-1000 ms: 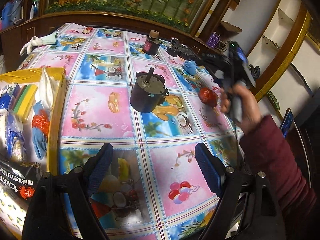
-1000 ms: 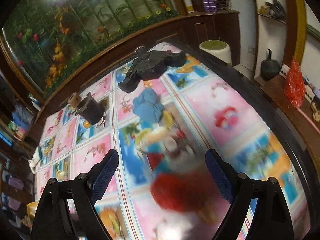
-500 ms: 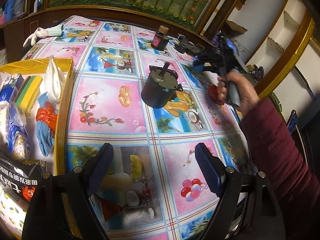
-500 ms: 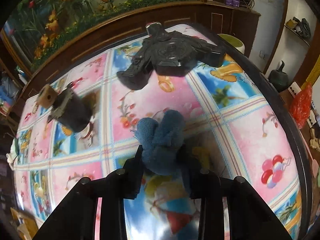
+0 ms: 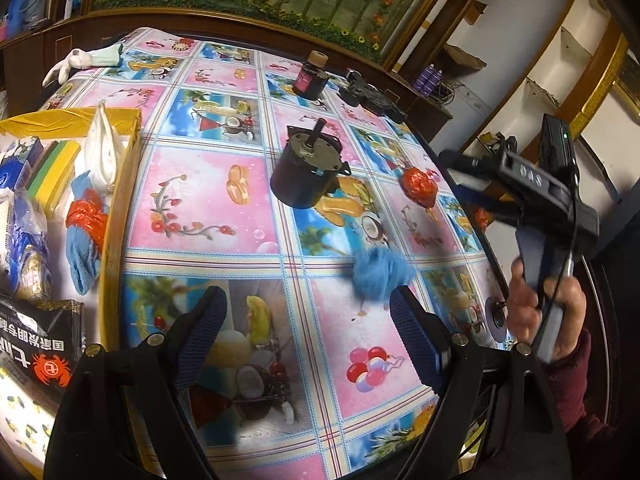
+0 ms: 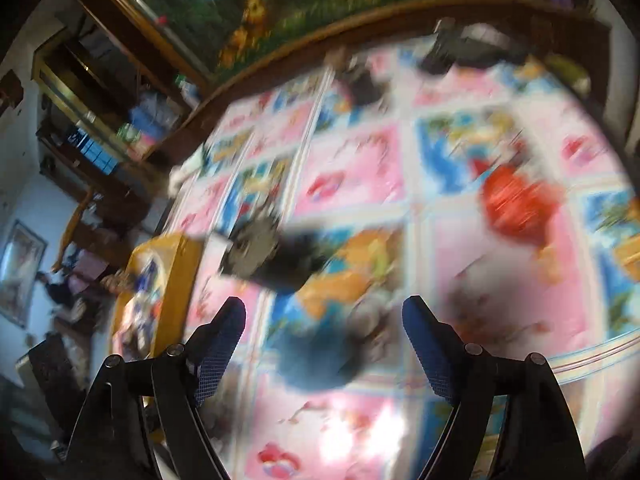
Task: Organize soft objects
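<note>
A fluffy blue soft toy [image 5: 378,276] lies blurred on the patterned tablecloth, just beyond my left gripper's right finger. In the blurred right wrist view it [image 6: 316,356] sits between and just ahead of the open fingers. A red crinkly soft object [image 5: 419,186] lies near the table's right edge; it also shows in the right wrist view [image 6: 518,208]. My left gripper [image 5: 308,332] is open and empty. My right gripper [image 6: 324,340] is open and empty, held over the right edge of the table [image 5: 504,188].
A yellow box [image 5: 120,200] at the left holds gloves, sponges and packets. A black motor [image 5: 306,176] stands mid-table. A small dark bottle [image 5: 310,78] and a black device [image 5: 372,96] sit at the back. A white glove [image 5: 80,62] lies far left.
The right gripper was shut on the blue toy far back on the table; it has opened, swung back, and the toy now lies nearer my left gripper.
</note>
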`<state>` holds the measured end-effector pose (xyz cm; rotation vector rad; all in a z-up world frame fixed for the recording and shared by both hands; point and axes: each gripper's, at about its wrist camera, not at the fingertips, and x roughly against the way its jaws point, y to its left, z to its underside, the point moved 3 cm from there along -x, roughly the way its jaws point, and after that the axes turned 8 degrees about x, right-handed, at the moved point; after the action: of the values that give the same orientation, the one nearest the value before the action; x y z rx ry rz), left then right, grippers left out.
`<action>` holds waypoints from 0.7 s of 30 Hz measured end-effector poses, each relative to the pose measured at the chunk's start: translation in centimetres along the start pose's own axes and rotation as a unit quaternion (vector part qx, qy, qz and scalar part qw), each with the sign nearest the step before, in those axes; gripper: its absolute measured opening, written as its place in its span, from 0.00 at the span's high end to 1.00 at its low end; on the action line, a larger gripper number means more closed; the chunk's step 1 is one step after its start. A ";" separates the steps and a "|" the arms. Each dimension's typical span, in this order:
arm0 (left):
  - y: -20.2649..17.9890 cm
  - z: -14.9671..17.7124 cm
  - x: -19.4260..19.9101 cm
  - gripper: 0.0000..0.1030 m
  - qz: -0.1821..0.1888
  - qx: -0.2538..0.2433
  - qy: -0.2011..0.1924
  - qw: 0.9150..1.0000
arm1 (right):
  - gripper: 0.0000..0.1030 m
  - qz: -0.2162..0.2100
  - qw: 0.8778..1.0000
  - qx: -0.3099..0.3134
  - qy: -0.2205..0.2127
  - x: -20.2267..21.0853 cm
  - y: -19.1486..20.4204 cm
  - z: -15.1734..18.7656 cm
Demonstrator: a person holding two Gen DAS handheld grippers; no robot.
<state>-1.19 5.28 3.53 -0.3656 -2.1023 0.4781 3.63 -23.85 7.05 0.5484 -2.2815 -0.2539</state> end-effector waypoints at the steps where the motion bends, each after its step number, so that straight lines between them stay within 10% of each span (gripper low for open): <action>1: -0.2 0.1 -0.2 0.19 -0.003 -0.004 0.004 1.000 | 0.15 0.028 0.999 -0.011 -0.019 0.8 -1.0 -0.2; 9: -4.0 1.3 -3.0 0.19 0.009 -0.058 0.040 0.997 | 0.15 0.144 0.988 -0.056 -0.005 -2.3 -6.8 -0.4; 17: -9.4 2.7 -8.3 0.19 0.002 -0.148 0.084 0.985 | 0.17 0.155 0.984 -0.088 0.021 -9.3 -7.7 -2.2; 21: -9.6 3.4 -10.1 0.23 -0.013 -0.144 0.093 0.985 | 0.50 0.160 0.984 -0.071 0.026 -10.4 -7.3 -2.3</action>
<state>0.57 -8.16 -1.05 -0.5283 -1.9911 0.1167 14.00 -25.58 -0.52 0.1093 -2.2396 -0.2363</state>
